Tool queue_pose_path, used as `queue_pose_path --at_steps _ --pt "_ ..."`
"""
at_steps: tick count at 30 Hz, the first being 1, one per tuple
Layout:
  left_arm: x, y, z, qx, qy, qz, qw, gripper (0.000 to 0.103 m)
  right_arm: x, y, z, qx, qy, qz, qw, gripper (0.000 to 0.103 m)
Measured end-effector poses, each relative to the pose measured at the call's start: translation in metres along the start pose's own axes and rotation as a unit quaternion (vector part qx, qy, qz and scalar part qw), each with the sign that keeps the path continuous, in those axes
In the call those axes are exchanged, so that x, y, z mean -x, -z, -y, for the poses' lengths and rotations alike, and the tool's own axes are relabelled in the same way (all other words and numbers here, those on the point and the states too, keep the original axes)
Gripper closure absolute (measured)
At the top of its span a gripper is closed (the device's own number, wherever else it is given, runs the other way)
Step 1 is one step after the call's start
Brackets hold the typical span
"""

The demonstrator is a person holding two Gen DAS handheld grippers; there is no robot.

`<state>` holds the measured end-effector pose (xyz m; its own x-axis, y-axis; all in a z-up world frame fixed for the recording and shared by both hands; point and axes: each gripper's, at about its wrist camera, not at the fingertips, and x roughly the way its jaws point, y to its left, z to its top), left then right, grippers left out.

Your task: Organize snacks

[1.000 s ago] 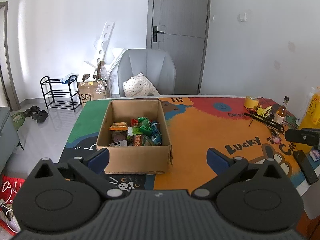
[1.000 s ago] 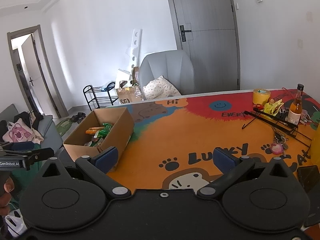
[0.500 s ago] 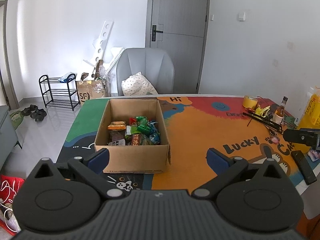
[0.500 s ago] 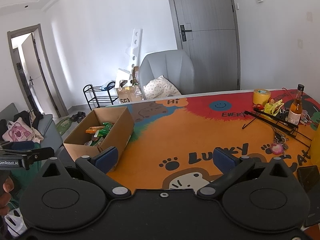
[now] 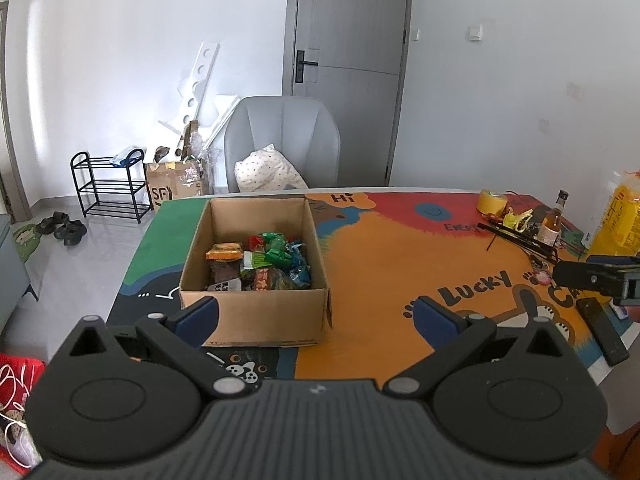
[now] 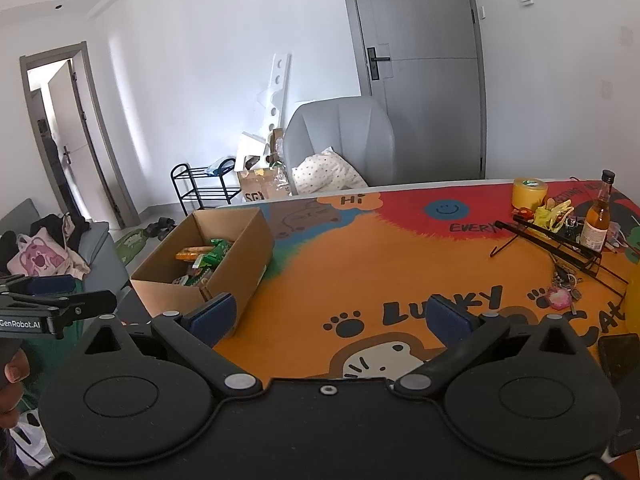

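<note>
An open cardboard box (image 5: pixel 256 312) stands on the left part of the colourful table mat (image 5: pixel 392 264). Several snack packets (image 5: pixel 264 266) in green, orange and red lie inside it. The box also shows in the right wrist view (image 6: pixel 240 264), with the snack packets (image 6: pixel 202 256) in it. My left gripper (image 5: pixel 316 316) is open and empty, held above the near table edge just in front of the box. My right gripper (image 6: pixel 330 316) is open and empty over the orange middle of the mat, to the right of the box.
At the right end of the table are a yellow tape roll (image 6: pixel 529 193), a small bottle (image 6: pixel 598 220), a black wire stand (image 6: pixel 560 246), keys (image 6: pixel 560 292) and a yellow bag (image 5: pixel 614 220). A grey chair (image 5: pixel 282 144) stands behind the table.
The left wrist view has drawn back and up a little, so the box looks slightly smaller and farther. The right gripper has hardly moved. Both stay open.
</note>
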<state>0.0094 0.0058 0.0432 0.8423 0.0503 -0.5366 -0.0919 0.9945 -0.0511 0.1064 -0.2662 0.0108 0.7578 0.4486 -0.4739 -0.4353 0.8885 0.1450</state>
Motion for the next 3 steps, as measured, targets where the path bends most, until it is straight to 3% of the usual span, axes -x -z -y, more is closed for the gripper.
queue_pose_path --at_steps 3 --pt "-0.0007 0.0003 0.0012 -0.001 0.001 -0.001 1.0 0.0 0.0 0.0 0.0 0.0 0.0 0.0 1.0 0.0"
